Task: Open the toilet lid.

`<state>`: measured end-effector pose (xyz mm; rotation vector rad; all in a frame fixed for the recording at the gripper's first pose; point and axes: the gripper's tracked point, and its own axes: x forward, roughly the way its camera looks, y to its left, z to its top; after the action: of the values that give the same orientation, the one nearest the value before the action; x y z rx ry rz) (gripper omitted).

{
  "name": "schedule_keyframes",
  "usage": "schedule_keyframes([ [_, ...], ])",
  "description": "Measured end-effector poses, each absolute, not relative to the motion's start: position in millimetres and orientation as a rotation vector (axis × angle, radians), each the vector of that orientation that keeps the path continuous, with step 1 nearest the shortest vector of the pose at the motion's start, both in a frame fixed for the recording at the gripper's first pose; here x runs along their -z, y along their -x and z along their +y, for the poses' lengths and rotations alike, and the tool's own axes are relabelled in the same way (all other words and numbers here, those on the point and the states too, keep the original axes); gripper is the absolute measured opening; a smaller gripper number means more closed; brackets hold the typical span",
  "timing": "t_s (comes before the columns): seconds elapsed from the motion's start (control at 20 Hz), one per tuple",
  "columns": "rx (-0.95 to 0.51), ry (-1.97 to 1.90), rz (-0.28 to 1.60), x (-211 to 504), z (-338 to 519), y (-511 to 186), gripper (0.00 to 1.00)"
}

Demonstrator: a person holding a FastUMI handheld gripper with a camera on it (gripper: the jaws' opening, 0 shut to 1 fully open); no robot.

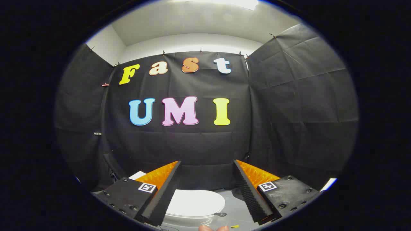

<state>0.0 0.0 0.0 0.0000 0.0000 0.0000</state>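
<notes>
A white toilet with its lid (196, 202) lying flat and closed sits low down, below and between my two fingers. My gripper (207, 165) is held well above the toilet and points toward the black back wall. Its fingers (165, 189) are spread wide apart, black ribbed pads facing inward, orange backing behind them. Nothing is held between them. The left finger covers the lid's left edge.
Grey floor (236, 208) lies to the right of the toilet, with a small dark tab (221, 214) and a small yellow scrap (235, 226) on it. Black cloth walls close in the booth behind and on both sides. A fingertip of a hand (212, 228) shows at the very bottom.
</notes>
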Motion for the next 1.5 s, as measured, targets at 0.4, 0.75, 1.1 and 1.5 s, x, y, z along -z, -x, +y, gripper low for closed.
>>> schedule_keyframes([
  [0.4,-0.016,0.06,-0.014,-5,10,4,0.99],
  [0.75,-0.018,0.078,-0.01,-2,12,2,0.98],
  [1.1,-0.042,0.077,0.003,12,20,-4,0.98],
  [1.5,-0.061,0.079,-0.072,34,20,-22,0.99],
])
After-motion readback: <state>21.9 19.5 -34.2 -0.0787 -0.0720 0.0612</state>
